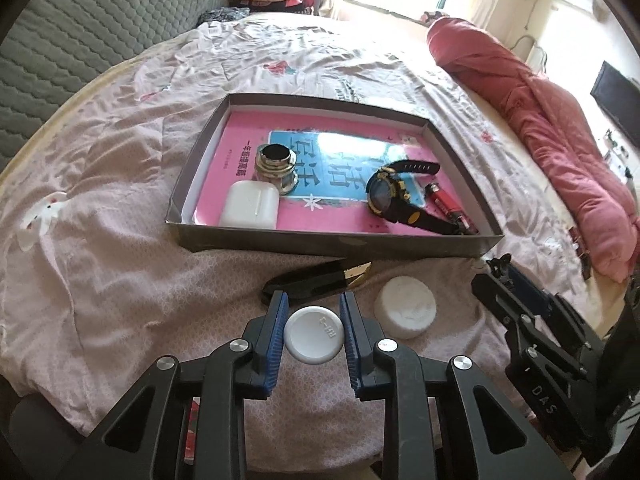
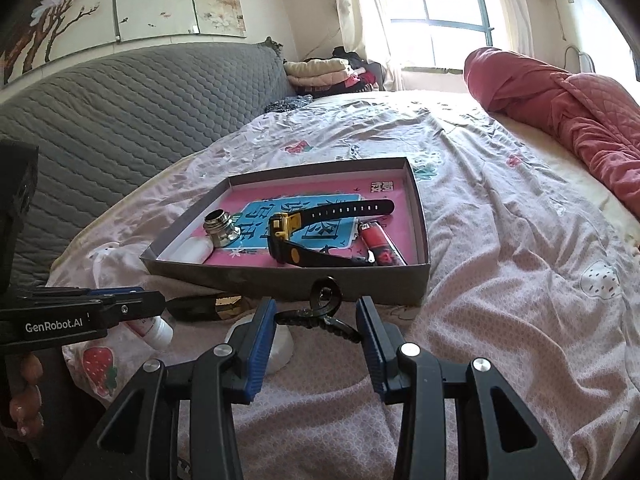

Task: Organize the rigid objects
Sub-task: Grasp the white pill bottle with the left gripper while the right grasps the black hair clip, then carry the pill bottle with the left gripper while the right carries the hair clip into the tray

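Rigid odds and ends lie partly in a shallow cardboard box [image 1: 332, 246] on the bed sheet [image 1: 120, 240], partly on the sheet in front of it. Seen from the left wrist, the left gripper [image 1: 314, 334] has its blue pads pressed on both sides of a small white bottle [image 1: 314, 334], whose round cap faces the camera — a narrow grip, closed on the bottle. At two o'clock from it, just beside the right pad, lies a white round lid [image 1: 406, 312]; at twelve o'clock, a black and gold clip [image 1: 320, 280] rests close to the box's near wall.

Inside the box, on a pink book [image 1: 320, 216], a white case [image 1: 250, 210] sits at the near left with a metal lamp socket [image 1: 276, 166] just behind it; a black wristwatch [image 1: 394, 196] lies toward three o'clock, and a red lighter [image 1: 446, 206] is beside it at the right wall.

In the right wrist view, the right gripper [image 2: 316, 322] holds its jaws about half apart around a black coiled hair tie [image 2: 320, 312]. The tie's ends reach toward both pads, but whether the pads press on it cannot be told. The box lies at twelve o'clock from this gripper.
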Available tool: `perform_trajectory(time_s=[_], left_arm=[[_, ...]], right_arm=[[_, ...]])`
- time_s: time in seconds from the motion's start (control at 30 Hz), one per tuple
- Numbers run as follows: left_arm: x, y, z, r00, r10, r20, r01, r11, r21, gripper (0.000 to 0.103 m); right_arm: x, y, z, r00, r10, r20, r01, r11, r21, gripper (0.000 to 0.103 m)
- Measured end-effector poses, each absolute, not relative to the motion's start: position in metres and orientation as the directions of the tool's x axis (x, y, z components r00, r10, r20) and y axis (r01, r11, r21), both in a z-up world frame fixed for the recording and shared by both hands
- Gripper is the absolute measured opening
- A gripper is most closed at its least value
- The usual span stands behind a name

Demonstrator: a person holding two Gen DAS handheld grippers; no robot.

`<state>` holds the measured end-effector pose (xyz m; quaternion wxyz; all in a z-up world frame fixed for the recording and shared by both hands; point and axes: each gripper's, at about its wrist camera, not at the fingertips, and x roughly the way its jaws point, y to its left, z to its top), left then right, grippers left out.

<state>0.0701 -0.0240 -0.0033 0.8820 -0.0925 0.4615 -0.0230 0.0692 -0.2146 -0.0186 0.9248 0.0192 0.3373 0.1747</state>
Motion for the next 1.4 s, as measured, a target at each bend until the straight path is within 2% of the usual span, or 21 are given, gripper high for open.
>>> perform_trajectory(time_s=[0.93, 1.4], left_arm=[[0.079, -0.003, 0.048, 0.701, -0.132, -0.701, -0.037, 0.975, -0.221, 0.027], [0.100, -0.008, 0.059, 0.723, -0.126, -0.679, -0.026, 0.978, -0.209, 0.027]], right_arm=[[0.076, -0.211, 0.001, 0.765, 0.363, -0.531, -0.304, 0.932, 0.199, 0.041], [0.088, -0.213, 0.006, 0.790, 0.350, -0.503, -0.293, 0.937, 0.191, 0.041]])
